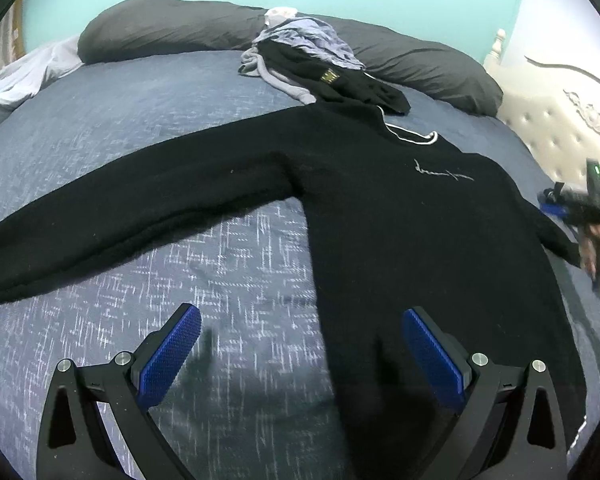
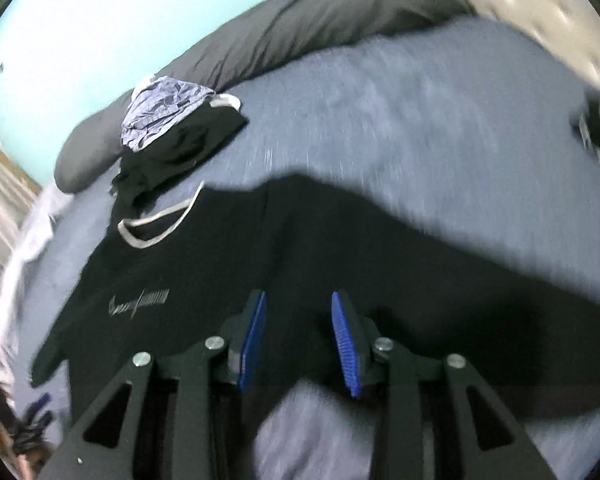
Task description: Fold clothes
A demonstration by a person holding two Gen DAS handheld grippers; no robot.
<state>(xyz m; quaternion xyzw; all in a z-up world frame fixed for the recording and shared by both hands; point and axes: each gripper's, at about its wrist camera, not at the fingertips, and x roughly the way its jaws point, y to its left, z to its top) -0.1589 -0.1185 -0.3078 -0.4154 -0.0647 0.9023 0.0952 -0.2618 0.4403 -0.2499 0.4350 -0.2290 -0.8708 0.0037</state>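
A black long-sleeved hoodie with a white drawstring and small pale script on the chest (image 1: 380, 208) lay spread flat, front up, on the blue-grey patterned bed cover (image 1: 100, 112). One sleeve stretched out far to the side in the left wrist view. The left gripper (image 1: 302, 320) hovered above the lower part of the hoodie, near its hem; its blue ribbed pads (image 1: 168, 360) stood wide apart and held nothing. The right gripper (image 2: 298, 300) was over the other sleeve and the side of the body, with its pads partly open and a clear gap between them; no cloth was between them. This view was blurred. Behind the hoodie's hood lay a small pile of unfolded clothes, black, grey and light blue (image 1: 312, 60), resting against long dark grey pillows (image 1: 160, 28).
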